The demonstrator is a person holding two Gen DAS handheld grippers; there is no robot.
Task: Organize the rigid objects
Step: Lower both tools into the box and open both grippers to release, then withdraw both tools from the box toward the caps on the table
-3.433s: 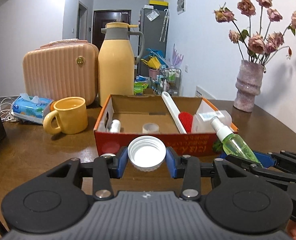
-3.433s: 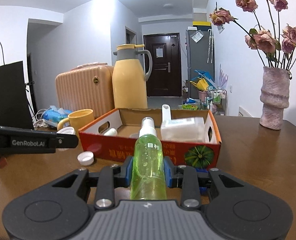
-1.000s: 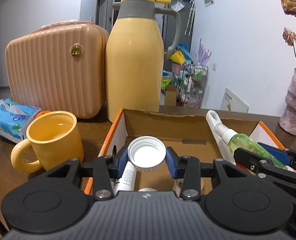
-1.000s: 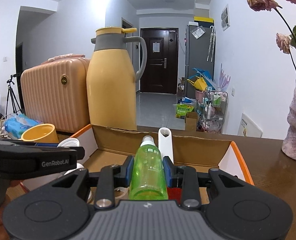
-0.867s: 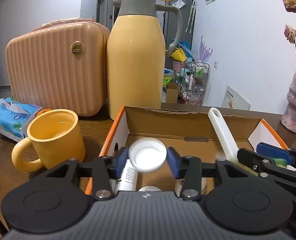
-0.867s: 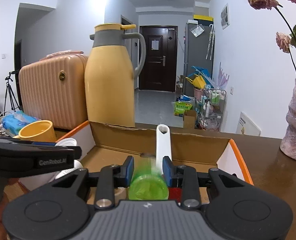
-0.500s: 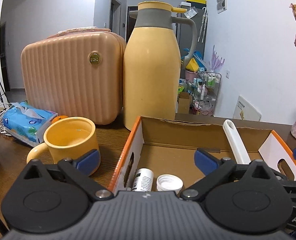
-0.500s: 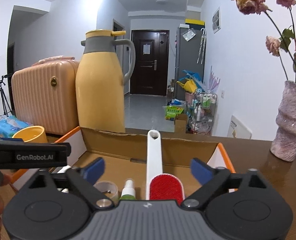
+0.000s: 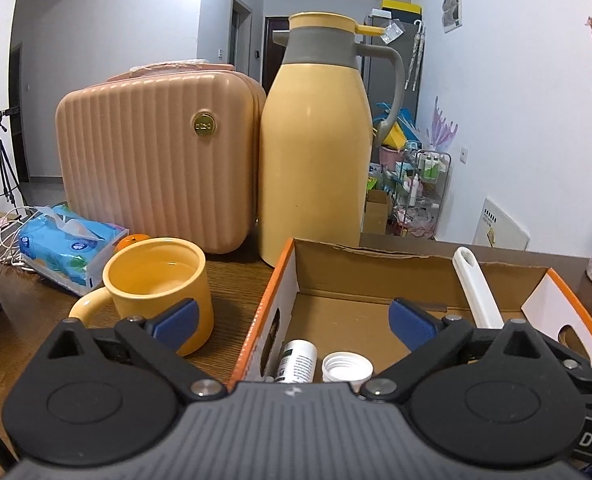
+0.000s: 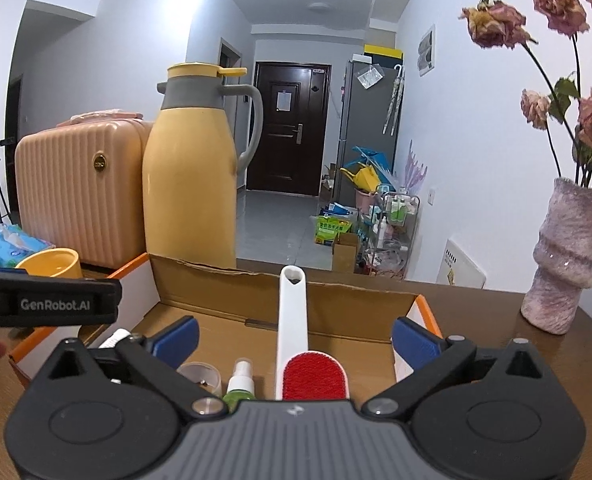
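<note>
Spray bottle (image 10: 238,384) lies half-hidden in the box (image 10: 335,304); both grippers' jaws gape empty.

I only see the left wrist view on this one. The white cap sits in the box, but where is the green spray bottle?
Observer: The green spray bottle lies in the cardboard box, just left of the red lint brush head.
Operator: Is the right claw gripping it?
Observer: No. The right claw has its jaws opening, and its pads press on nothing.
Operator: Anything on the bottle's other side?
Observer: A small translucent round item, to its left.
</note>
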